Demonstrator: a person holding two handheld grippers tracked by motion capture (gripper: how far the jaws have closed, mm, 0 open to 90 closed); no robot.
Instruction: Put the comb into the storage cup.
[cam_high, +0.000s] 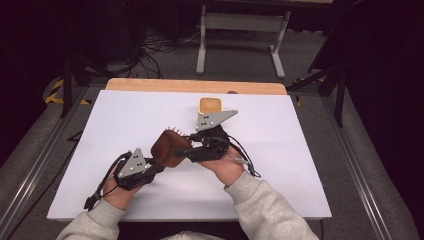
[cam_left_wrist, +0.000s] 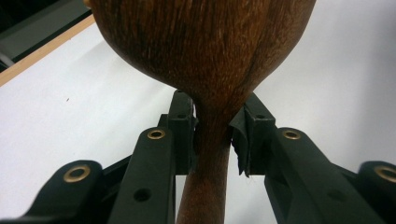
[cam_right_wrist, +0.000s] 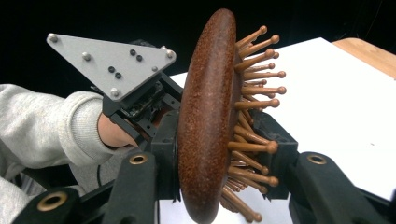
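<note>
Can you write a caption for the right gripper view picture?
Right gripper clamps a wooden hairbrush edge-on, one jaw against its pegs.

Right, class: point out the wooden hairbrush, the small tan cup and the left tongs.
wooden hairbrush (cam_right_wrist: 205, 121), right gripper view, on the rounded back of its head.
small tan cup (cam_high: 210, 105), high view, on its inner wall.
left tongs (cam_left_wrist: 212, 135), left gripper view, midway between the tips.

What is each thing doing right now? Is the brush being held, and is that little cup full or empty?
wooden hairbrush: lifted off the table, held at both ends, pins facing away from the person.
left gripper: shut on the brush's handle.
right gripper: shut on the brush's head, one jaw on the back, one on the pins.
tan cup: upright on the white table, looks empty.
</note>
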